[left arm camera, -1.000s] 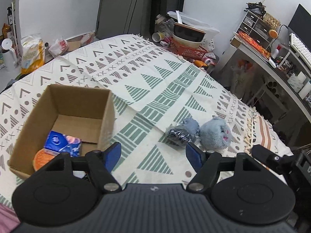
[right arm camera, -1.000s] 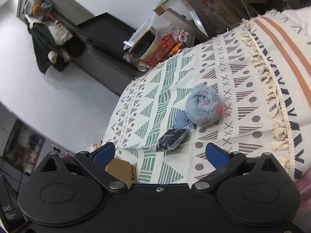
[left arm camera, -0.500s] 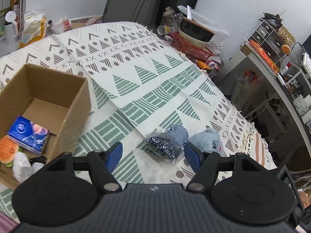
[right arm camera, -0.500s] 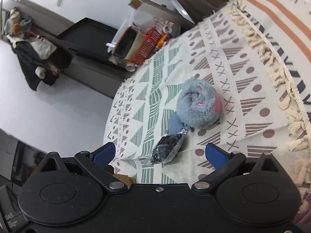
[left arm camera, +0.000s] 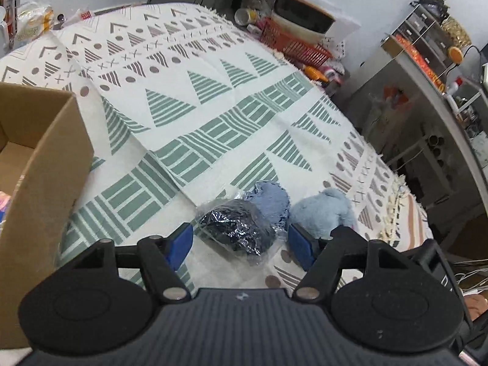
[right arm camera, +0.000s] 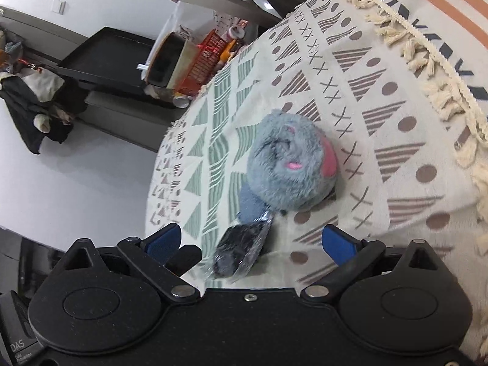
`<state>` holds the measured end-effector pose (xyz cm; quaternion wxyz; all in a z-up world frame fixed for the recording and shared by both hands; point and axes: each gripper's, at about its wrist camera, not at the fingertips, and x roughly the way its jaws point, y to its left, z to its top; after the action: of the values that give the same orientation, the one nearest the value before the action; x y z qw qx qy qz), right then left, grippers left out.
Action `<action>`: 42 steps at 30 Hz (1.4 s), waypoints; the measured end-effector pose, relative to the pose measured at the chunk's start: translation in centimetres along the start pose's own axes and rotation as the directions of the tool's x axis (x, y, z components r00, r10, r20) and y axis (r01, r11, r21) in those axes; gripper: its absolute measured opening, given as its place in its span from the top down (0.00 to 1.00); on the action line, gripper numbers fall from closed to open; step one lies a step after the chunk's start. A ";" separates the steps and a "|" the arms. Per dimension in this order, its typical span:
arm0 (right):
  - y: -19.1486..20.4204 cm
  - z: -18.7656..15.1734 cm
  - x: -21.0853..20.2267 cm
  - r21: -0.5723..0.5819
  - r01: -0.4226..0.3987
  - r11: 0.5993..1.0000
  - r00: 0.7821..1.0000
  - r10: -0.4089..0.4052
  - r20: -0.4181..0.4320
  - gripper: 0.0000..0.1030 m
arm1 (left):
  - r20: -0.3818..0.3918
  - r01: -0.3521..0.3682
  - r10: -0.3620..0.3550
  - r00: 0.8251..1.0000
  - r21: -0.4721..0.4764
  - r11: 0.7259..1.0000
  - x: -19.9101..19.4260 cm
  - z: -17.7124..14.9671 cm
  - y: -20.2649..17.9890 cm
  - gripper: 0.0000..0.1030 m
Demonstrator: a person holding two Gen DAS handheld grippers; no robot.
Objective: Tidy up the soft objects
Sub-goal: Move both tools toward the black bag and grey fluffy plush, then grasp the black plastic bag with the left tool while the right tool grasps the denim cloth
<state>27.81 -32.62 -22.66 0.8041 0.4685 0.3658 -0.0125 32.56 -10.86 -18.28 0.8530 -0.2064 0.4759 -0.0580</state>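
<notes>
While both grippers hovered low over patterned bedspread [left arm camera: 213,97], jaws of each stood spread wide, grasping nothing. Left gripper [left arm camera: 241,245] straddled dark bundle in clear plastic bag [left arm camera: 236,231]. Blue cloth [left arm camera: 271,198] touched bag; grey plush toy [right arm camera: 289,164] just beside. Right gripper [right arm camera: 251,242] faced plush. Cardboard box [left arm camera: 45,164] stood well apart, left side.

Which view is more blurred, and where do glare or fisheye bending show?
Right wrist view: motion blur smears the green cloth pattern and the plush toy; the walls curve strongly. Left wrist view: sharper, but the desk edge bows, and small glints sit on the plastic bag. Lighting is soft in both, with only faint shadows.
</notes>
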 end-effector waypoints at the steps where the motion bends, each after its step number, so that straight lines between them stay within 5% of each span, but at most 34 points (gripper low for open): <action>1: -0.1 0.1 0.4 0.003 0.009 1.000 1.000 -0.009 -0.002 0.03 | -0.005 -0.003 0.003 1.000 0.002 1.000 0.4 0.1 0.1 0.34; 7: -1.4 0.6 2.6 0.075 0.003 0.997 0.999 0.000 -0.048 0.03 | -0.044 0.000 -0.002 0.999 -0.035 0.999 3.2 0.0 0.6 0.41; 16: -0.7 0.9 5.5 0.040 -0.018 0.999 0.998 0.020 -0.064 0.12 | -0.008 0.023 -0.023 1.000 -0.031 0.999 3.9 0.4 1.4 0.76; 37: 1.4 0.3 9.3 -0.113 0.017 0.993 1.000 -0.018 -0.002 0.24 | 0.036 -0.052 0.054 0.998 -0.055 0.997 2.9 1.7 3.9 0.77; 40: 2.1 0.0 9.7 -0.183 0.066 0.981 0.998 -0.063 0.022 0.35 | 0.040 -0.059 0.061 0.997 -0.047 0.997 2.6 1.7 3.8 0.77; 42: 2.5 -0.6 9.6 -0.245 0.121 0.962 0.993 -0.113 0.047 0.53 | 0.040 -0.066 0.067 0.997 -0.044 0.997 2.4 1.6 4.0 0.77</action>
<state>35.45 -27.68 -26.74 0.8598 0.3421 0.3785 -0.0219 34.82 -7.45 -21.07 0.8594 -0.2098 0.4660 -0.0151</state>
